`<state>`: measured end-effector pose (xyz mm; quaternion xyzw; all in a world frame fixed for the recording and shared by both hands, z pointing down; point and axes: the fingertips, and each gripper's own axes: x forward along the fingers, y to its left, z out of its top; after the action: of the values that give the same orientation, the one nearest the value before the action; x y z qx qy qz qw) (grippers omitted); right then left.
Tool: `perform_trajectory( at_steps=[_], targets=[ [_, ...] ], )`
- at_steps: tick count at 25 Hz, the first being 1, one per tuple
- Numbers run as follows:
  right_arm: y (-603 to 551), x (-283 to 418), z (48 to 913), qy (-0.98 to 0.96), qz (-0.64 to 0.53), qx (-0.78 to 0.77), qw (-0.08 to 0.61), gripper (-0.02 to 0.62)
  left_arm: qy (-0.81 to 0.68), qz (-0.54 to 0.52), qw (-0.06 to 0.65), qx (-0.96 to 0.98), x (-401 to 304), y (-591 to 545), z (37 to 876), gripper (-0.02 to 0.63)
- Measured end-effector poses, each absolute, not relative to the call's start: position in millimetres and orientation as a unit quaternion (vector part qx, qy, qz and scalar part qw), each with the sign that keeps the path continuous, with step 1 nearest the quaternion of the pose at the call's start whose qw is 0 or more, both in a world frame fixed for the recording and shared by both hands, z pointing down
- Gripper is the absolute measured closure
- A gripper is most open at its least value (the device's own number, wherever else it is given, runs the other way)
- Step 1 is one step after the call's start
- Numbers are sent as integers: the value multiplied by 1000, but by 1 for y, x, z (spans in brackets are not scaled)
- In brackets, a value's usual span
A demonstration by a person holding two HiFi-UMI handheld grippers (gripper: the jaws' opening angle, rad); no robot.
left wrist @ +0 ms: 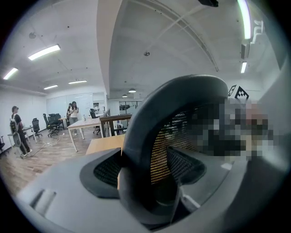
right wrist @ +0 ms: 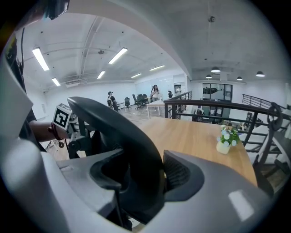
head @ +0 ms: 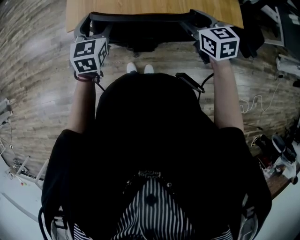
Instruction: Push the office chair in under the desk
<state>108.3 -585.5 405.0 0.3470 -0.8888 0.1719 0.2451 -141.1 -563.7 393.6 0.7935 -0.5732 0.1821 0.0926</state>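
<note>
From the head view, the office chair (head: 140, 18) stands against the near edge of the desk (head: 154, 7). The curved top rail of its backrest lies along that edge, and the dark bulk of the chair is beneath the tabletop. The left gripper (head: 86, 33) is at the left end of the rail and the right gripper (head: 200, 22) at the right end, each with its marker cube towards the person. The person's white shoes (head: 139, 69) rest on the wooden floor (head: 42, 70) just behind the chair. In the left gripper view, the jaws are clamped on the grey frame of the backrest, one ribbed pad on each side of it, and the yellowish mesh (left wrist: 166, 136) fills the frame beyond. A corner of the tabletop shows past the frame, and people (left wrist: 72, 113) stand by other desks far off in the room. In the right gripper view, the jaws likewise grip the dark frame, with the right pad pressed against it. The wooden tabletop stretches out beyond, with a small flower pot (right wrist: 226, 142) near its right edge.
</note>
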Motion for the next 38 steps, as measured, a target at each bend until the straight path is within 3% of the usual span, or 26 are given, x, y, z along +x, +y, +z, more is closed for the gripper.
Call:
perform_trajectory(
  at_steps=[20,31,35,38],
  targets=[
    [-605,99,402,-880,174,375,232,353,-566,171,90,801,-153,-588,390,299],
    [-560,114,396,-870,203,397,210,342,-556,162,106,809,-155,-545,387,256],
    [-534,110,376,-882,202,382,189,348,-532,133,122,827,-140,-521,372,304],
    [-521,96,357,-896,194,361,171,386,-507,111,121,846,-122,-509,355,393]
  ],
)
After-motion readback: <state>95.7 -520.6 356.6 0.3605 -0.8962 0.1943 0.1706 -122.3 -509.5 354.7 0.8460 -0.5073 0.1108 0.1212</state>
